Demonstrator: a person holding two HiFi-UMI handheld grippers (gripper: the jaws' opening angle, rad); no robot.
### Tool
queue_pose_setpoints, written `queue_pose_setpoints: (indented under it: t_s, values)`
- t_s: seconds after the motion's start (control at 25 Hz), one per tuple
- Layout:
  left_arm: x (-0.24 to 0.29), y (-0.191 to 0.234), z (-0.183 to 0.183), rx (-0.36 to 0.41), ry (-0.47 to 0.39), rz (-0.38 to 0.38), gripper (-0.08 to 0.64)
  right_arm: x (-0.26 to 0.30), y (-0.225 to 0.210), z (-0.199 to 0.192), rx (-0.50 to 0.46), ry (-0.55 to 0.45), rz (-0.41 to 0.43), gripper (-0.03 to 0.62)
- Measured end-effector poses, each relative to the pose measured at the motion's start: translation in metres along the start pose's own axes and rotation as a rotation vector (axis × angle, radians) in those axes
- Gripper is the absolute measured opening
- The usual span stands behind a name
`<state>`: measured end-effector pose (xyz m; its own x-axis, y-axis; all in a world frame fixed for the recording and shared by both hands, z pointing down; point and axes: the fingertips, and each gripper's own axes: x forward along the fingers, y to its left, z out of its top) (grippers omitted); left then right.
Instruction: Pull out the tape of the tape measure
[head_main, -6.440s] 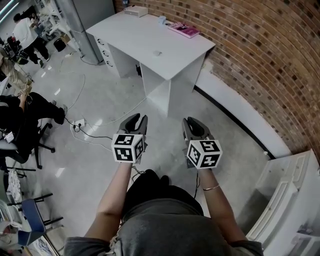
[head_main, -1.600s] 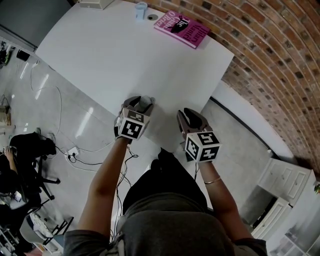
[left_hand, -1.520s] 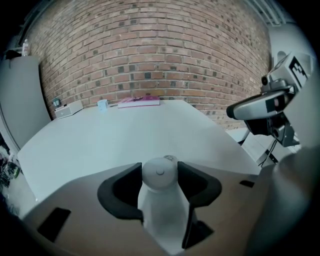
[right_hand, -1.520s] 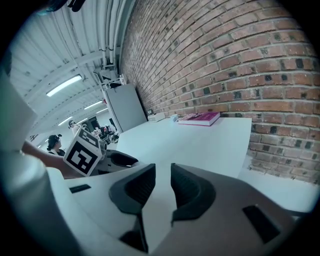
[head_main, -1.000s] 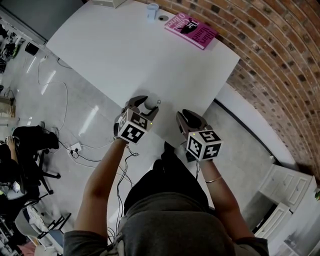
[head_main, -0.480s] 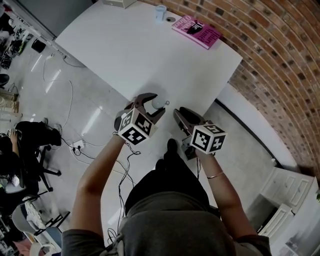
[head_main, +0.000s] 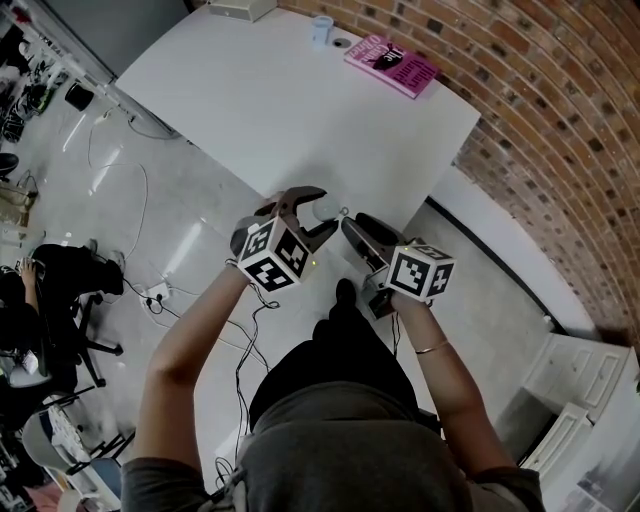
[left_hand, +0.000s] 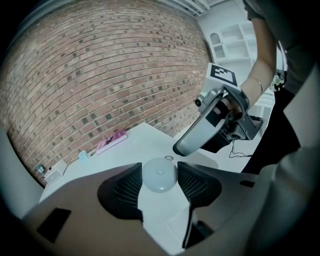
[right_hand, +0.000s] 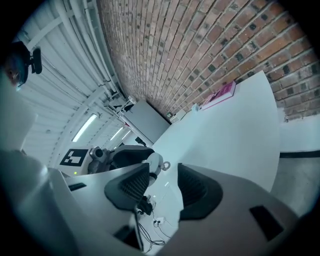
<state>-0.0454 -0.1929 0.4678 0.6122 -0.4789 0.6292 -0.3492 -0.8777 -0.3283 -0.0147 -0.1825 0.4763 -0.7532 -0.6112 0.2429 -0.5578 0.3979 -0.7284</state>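
Two grippers meet over the table (head_main: 280, 100) edge: the left gripper (head_main: 312, 215) clamps the round tape measure (left_hand: 159, 175) to steady it. The right gripper (right_hand: 163, 175), jaws just opened wider and empty, faces its pull ring (right_hand: 165, 164).

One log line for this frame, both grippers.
left gripper: shut on tape measure | right gripper: jaws just opening, nothing between, short of pull ring | pull: not started

Head view looks steeply down; gripper views (close, facing each other) share table (head_main: 300, 100) w/ it.
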Motion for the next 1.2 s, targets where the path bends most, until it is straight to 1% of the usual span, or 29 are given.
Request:
queue_pose_setpoints:
  t_s: [0.12,0.36,0.44,0.52,0.6,0.72,0.84,0.96,1.08,1.2]
  values:
    - [-0.003,-0.005,0.007,0.04,-0.021,-0.019,0.233,-0.002,0.002,0.001,0.015,-0.01,0.01,0.179]
    - [-0.009,-0.012,0.019,0.084,-0.081,-0.053,0.233,-0.01,0.005,0.0,0.091,-0.041,0.055,0.202]
    - [-0.01,-0.014,0.021,0.093,-0.094,-0.067,0.233,-0.011,0.009,0.001,0.123,-0.052,0.094,0.202]
    - [-0.011,-0.018,0.023,0.095,-0.106,-0.079,0.233,-0.012,0.016,0.002,0.165,-0.064,0.151,0.2]
    - [-0.01,-0.021,0.025,0.093,-0.113,-0.088,0.233,-0.012,0.021,0.002,0.177,-0.068,0.191,0.197]
    - [-0.009,-0.024,0.025,0.101,-0.107,-0.097,0.233,-0.013,0.023,0.002,0.151,-0.059,0.193,0.167]
    - [-0.009,-0.026,0.024,0.106,-0.099,-0.104,0.233,-0.014,0.02,0.0,0.156,-0.053,0.175,0.134]
    - [-0.008,-0.028,0.022,0.1,-0.096,-0.109,0.233,-0.015,0.018,0.002,0.159,-0.062,0.168,0.03]
    - [-0.006,-0.029,0.021,0.09,-0.09,-0.111,0.233,-0.017,0.016,0.0,0.17,-0.056,0.165,0.014]
    - [-0.003,-0.031,0.019,0.081,-0.078,-0.115,0.233,-0.017,0.007,-0.004,0.142,-0.041,0.121,0.023]
